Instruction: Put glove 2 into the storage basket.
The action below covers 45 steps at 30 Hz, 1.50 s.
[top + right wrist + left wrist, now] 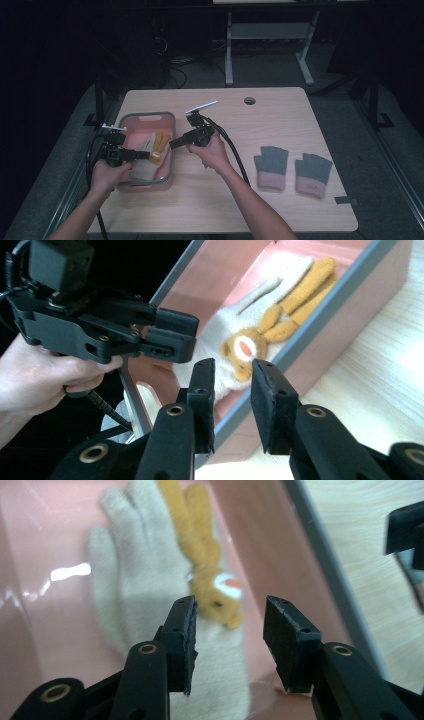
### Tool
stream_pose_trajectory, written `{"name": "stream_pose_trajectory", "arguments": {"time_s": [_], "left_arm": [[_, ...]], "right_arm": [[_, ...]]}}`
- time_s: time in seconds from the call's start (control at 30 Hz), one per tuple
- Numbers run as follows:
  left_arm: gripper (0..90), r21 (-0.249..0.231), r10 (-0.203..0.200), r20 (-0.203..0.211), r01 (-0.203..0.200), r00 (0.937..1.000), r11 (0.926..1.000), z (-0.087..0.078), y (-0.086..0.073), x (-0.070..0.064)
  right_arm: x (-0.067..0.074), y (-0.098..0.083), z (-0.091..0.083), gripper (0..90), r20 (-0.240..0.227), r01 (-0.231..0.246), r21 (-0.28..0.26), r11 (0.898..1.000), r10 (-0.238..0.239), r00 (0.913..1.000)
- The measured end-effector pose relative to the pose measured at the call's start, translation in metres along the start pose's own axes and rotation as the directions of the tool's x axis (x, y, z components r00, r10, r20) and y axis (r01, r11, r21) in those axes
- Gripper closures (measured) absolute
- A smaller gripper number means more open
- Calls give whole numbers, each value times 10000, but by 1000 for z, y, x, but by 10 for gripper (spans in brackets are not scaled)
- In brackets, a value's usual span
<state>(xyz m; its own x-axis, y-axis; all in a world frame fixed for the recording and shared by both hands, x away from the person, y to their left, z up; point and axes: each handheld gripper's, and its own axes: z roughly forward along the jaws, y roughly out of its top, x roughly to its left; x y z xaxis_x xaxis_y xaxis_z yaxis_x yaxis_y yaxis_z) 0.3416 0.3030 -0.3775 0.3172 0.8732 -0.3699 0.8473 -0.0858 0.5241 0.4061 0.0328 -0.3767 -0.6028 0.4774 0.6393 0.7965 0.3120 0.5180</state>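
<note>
Gloves [152,145], cream and orange, lying in pink bin [150,119] at counter [280,125] left; cuffs cut off in left gripper view. Left tongs [229,625] wide, empty, over them. Right tongs [232,385] narrower, empty, beside the rim. Grey gloves [292,169] well apart, dim.

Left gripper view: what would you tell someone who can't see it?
Open black tongs hover over a fuzzy white knit glove with an orange plush bunny finger puppet on it, lying in a shiny pink plastic tray.
</note>
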Motion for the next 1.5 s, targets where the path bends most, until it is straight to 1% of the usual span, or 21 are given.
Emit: {"name": "stream_pose_trajectory", "arguments": {"time_s": [0.1, 0.13, 0.23, 0.27, 0.3, 0.33, 0.37, 0.4, 0.43, 0.47, 0.5, 0.63, 0.77, 0.8, 0.93, 1.03, 1.07, 1.1, 1.27, 1.4, 1.5], "left_arm": [[542, -140, 70, 134, -68, 9999, 9999, -2, 1, -4], [537, -274, 149, 218, -143, 9997, 9995, -3, 2, -8], [521, -330, 270, 266, -261, 9993, 9991, -5, 3, -12], [517, -436, 322, 403, -304, 9987, 9986, -5, 3, -16], [514, -436, 322, 403, -304, 9987, 9986, -5, 3, -16], [506, -515, 389, 482, -364, 9981, 9980, -6, 4, -20], [502, -515, 389, 482, -364, 9981, 9980, -6, 4, -20], [497, -657, 407, 597, -367, 9974, 9972, -5, 4, -26], [497, -657, 407, 597, -367, 9974, 9972, -5, 4, -26], [496, -745, 434, 705, -381, 9966, 9965, -5, 4, -30], [496, -763, 533, 714, -479, 9960, 9959, -4, 4, -32], [484, -724, 873, 863, -811, 9924, 9941, 0, 5, -45], [474, -735, 907, 1094, -830, 9899, 9938, 4, 6, -55], [469, -735, 907, 1094, -830, 9899, 9938, 4, 6, -55], [465, -727, 1111, 1285, -1023, 9855, 9921, 7, 7, -65], [457, -689, 1171, 1375, -1085, 9836, 9917, 10, 7, -71], [453, -669, 1195, 1479, -1106, 9818, 9916, 11, 8, -75], [450, -669, 1195, 1479, -1106, 9818, 9916, 11, 8, -75], [443, -665, 1411, 1603, -1319, 9769, 9890, 15, 9, -87], [427, -666, 1469, 1672, -1374, 9749, 9883, 17, 9, -93], [420, -644, 1593, 1762, -1501, 9714, 9866, 20, 9, -100]], "right_arm": [[-2, -2, -5, 694, 4, 6, -68, 10000, -6, 10000], [-3, -3, -7, 692, 12, 31, -84, 10000, -31, 10000], [-4, -4, -11, 685, 58, 6, -130, 9999, -5, 10000], [-5, -6, -15, 681, 95, -37, -165, 9999, 39, 9999], [-5, -6, -15, 681, 95, -37, -165, 9999, 39, 9999], [-6, -7, -18, 678, 127, -45, -204, 9998, 47, 9999], [-6, -7, -18, 678, 127, -45, -204, 9998, 47, 9999], [-8, -9, -22, 671, 196, -18, -243, 9997, 23, 9998], [-8, -9, -22, 671, 196, -18, -243, 9997, 23, 9998], [-9, -11, -27, 667, 236, -17, -295, 9996, 24, 9997], [-9, -11, -27, 667, 236, -17, -295, 9996, 24, 9997], [-13, -16, -37, 655, 389, -55, -424, 9991, 71, 9992], [-18, -20, -46, 650, 452, -153, -531, 9985, 177, 9988], [-18, -20, -46, 650, 452, -153, -531, 9985, 177, 9988], [-22, -24, -53, 648, 538, -238, -604, 9979, 271, 9982], [-25, -28, -58, 645, 622, -229, -581, 9980, 265, 9977], [-26, -30, -60, 643, 661, -269, -605, 9978, 309, 9973], [-26, -30, -60, 643, 661, -269, -605, 9978, 309, 9973], [-31, -36, -71, 637, 796, -326, -663, 9973, 379, 9961], [-34, -38, -76, 635, 860, -372, -712, 9968, 433, 9954], [-38, -42, -83, 630, 998, -482, -701, 9964, 551, 9935]]}}
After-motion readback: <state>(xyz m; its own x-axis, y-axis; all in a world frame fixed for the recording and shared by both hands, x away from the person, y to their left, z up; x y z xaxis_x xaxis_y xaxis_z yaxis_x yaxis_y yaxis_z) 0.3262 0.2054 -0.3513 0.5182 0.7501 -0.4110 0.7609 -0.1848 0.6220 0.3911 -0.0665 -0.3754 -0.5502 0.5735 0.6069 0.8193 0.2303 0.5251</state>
